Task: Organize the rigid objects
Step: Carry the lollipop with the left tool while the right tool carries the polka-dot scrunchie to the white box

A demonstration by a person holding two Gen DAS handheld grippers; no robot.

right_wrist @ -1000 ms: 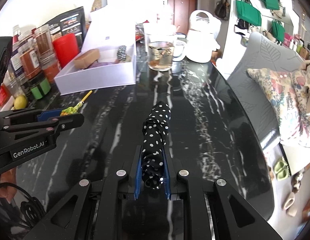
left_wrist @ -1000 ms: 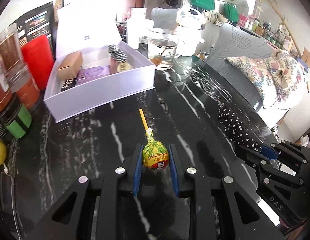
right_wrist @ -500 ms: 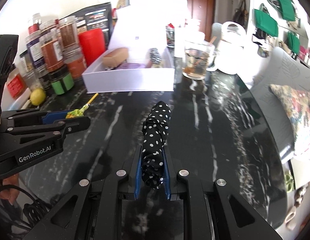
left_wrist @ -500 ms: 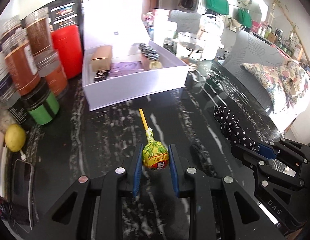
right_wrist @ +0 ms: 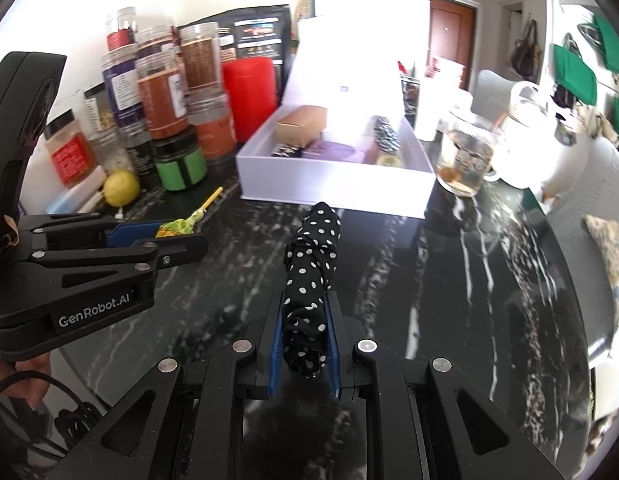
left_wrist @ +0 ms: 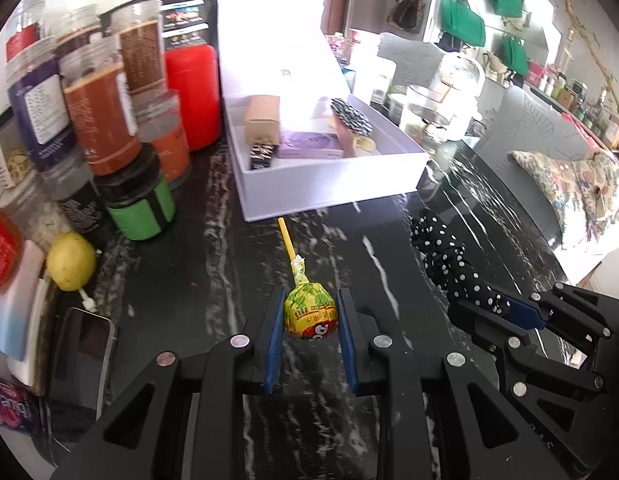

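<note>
My left gripper (left_wrist: 309,304) is shut on a lollipop (left_wrist: 309,314) in a yellow-green wrapper, its yellow stick pointing at the white box (left_wrist: 329,190). The right gripper (right_wrist: 305,308) is shut on a black polka-dot cloth roll (right_wrist: 311,268), held above the dark marble table (right_wrist: 449,280). The open box holds a tan carton (left_wrist: 262,118), a purple pack (left_wrist: 311,145) and a striped item (left_wrist: 351,116). In the right wrist view the left gripper (right_wrist: 165,236) with the lollipop (right_wrist: 175,227) is at the left. The left wrist view has the right gripper (left_wrist: 497,304) and cloth roll (left_wrist: 449,260) at its right.
Stacked jars (left_wrist: 97,120), a red canister (left_wrist: 191,96) and a green-labelled jar (left_wrist: 139,208) crowd the left side. A lemon (left_wrist: 70,260) and a phone (left_wrist: 81,364) lie near the left edge. A glass mug (right_wrist: 465,160) and a white kettle (right_wrist: 525,132) stand right of the box.
Both grippers have carried their objects to the left and closer to the white box; the jars, lemon and phone have come into view. Both grips are unchanged.
</note>
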